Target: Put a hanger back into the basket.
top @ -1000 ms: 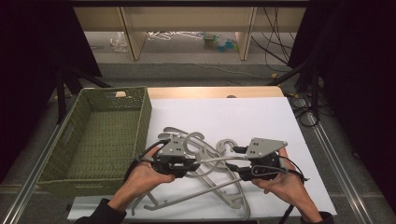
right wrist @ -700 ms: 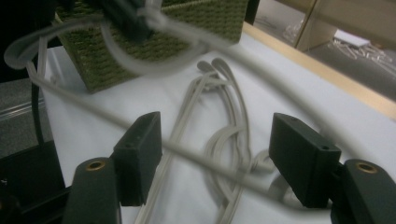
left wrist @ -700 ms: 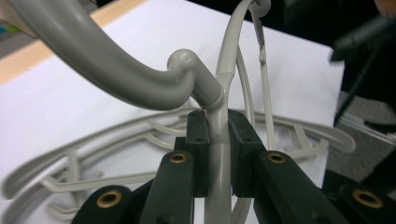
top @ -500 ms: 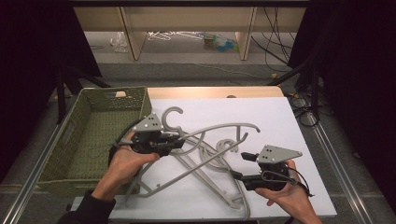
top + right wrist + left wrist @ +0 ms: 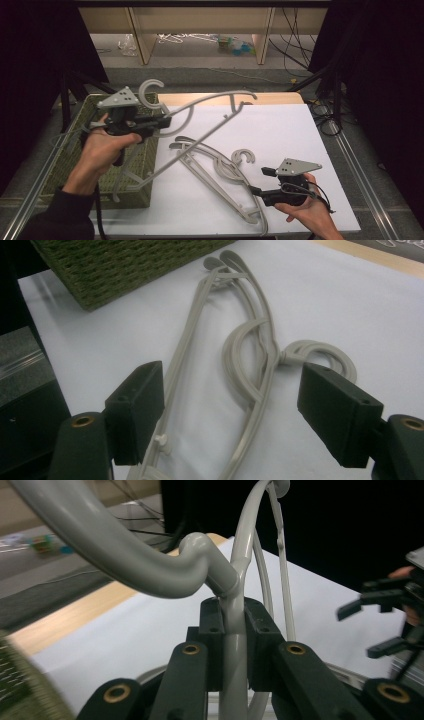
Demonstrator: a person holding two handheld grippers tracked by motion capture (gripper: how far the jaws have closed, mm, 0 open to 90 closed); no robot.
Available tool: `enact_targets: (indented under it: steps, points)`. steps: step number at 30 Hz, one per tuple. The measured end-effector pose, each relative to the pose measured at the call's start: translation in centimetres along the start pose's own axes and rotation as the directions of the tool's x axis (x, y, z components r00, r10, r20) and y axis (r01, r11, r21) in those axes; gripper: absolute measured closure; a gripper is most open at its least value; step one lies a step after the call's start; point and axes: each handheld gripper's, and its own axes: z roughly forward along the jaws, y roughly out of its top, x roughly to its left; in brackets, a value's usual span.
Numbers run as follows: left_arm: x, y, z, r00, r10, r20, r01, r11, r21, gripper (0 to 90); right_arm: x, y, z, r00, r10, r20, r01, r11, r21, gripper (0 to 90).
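Note:
My left gripper (image 5: 166,120) is shut on the neck of a grey plastic hanger (image 5: 210,129) and holds it in the air. Its hook (image 5: 149,88) rises above the jaws, and its lower end hangs over the green woven basket (image 5: 65,165). In the left gripper view the pads (image 5: 212,625) clamp the hanger's neck (image 5: 232,645). My right gripper (image 5: 260,181) hovers low at the front right, and its jaws have just been opening. They stand wide apart over the grey hangers (image 5: 250,370) lying on the white table (image 5: 290,140), with nothing pressed between the pads (image 5: 137,410).
The basket (image 5: 125,265) stands at the table's left edge. The remaining hangers (image 5: 220,172) lie tangled in the middle front of the table. A wooden strip (image 5: 260,98) runs along the far edge. Shelves and cables lie beyond it.
My left gripper has lifted one hanger out of the pile and carried it up and left over the basket. My right gripper has drawn back toward the front right and opened its jaws.

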Motion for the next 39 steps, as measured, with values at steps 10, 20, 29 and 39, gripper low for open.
enact_targets:
  steps: [10, 20, 29, 39]
  points:
    - [6.1, -1.1, -3.1, 0.9867, -0.007, -0.162, 0.005, 0.9999, -0.013, 80.3, -0.4, -0.4, 0.5, 1.0000, 0.006, 0.004, -0.006, 1.000, 0.018, 25.0]
    - [10.0, -3.6, -4.8, 0.9662, -0.043, -0.254, 0.042, 0.9991, -0.012, 80.3, -0.5, -0.6, 0.7, 0.9999, 0.016, 0.002, -0.016, 1.000, 0.027, 24.7]
    - [12.9, -6.3, -6.4, 0.9485, -0.084, -0.305, 0.084, 0.9964, -0.014, 80.4, -0.5, -0.8, 1.0, 0.9999, 0.016, -0.007, -0.016, 0.999, 0.037, 24.6]
    - [15.1, -8.6, -7.5, 0.9333, -0.085, -0.349, 0.087, 0.9962, -0.009, 80.3, -0.6, -0.9, 1.0, 0.9997, 0.022, -0.009, -0.022, 0.999, 0.041, 24.3]
